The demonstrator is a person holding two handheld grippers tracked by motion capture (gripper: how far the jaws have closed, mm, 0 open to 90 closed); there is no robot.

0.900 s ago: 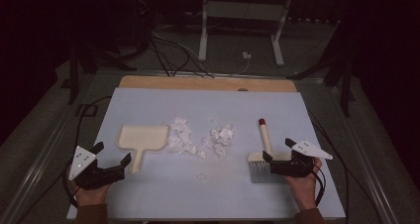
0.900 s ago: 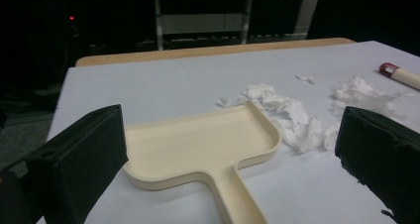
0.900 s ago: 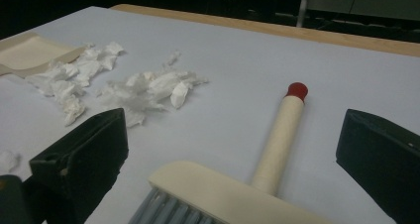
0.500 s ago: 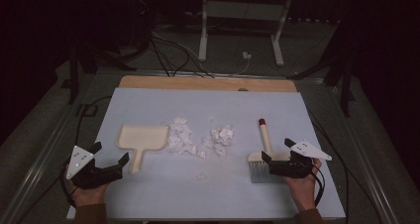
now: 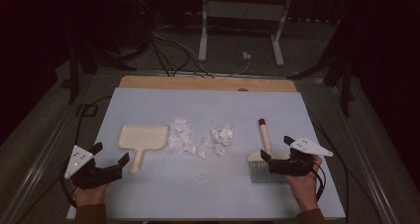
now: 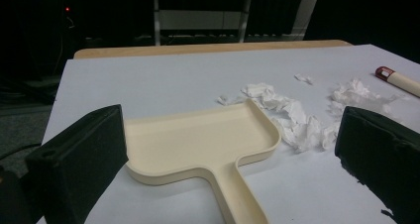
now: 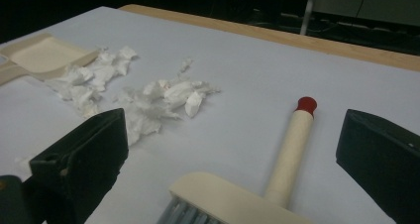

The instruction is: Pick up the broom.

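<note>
A cream dustpan (image 5: 142, 137) lies at the left of the white sheet, its handle pointing toward me. My left gripper (image 5: 110, 153) hovers open just short of that handle; in the left gripper view the dustpan (image 6: 198, 140) lies between and beyond the wide jaws of the left gripper (image 6: 233, 135). A pile of torn white paper scraps (image 5: 181, 135) is spread across the middle. At the right lies a brush (image 5: 265, 135) with a red-tipped handle. My right gripper (image 5: 276, 148) stands open over the brush's head, and the brush (image 7: 292, 140) rises between its jaws.
The white sheet (image 5: 237, 105) covers a wooden table whose far edge (image 5: 208, 83) shows bare. Cables and metal stand legs (image 5: 203, 30) occupy the dark floor behind. One small scrap (image 5: 200, 176) lies alone near the front.
</note>
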